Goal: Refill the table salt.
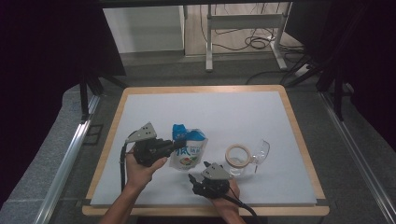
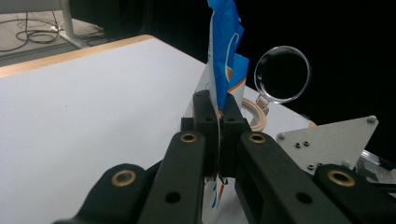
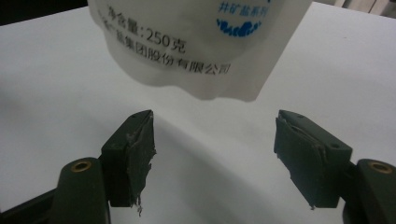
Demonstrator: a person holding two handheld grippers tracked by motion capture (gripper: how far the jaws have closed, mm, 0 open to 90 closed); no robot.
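White-topped table [image 1: 154, 100] bears tape roll [image 1: 237, 155] and glass [image 1: 260, 154]

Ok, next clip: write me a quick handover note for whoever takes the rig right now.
Left gripper: shut on the top edge of the blue-and-white plastic pouch, holding it upright.
Right gripper: open, empty, facing the pouch's bottom edge without touching it.
Clear wine glass lies on its side beside the beige tape roll on the white table.
Done: pouch gripped. Left: likely a second grip at the bottom.
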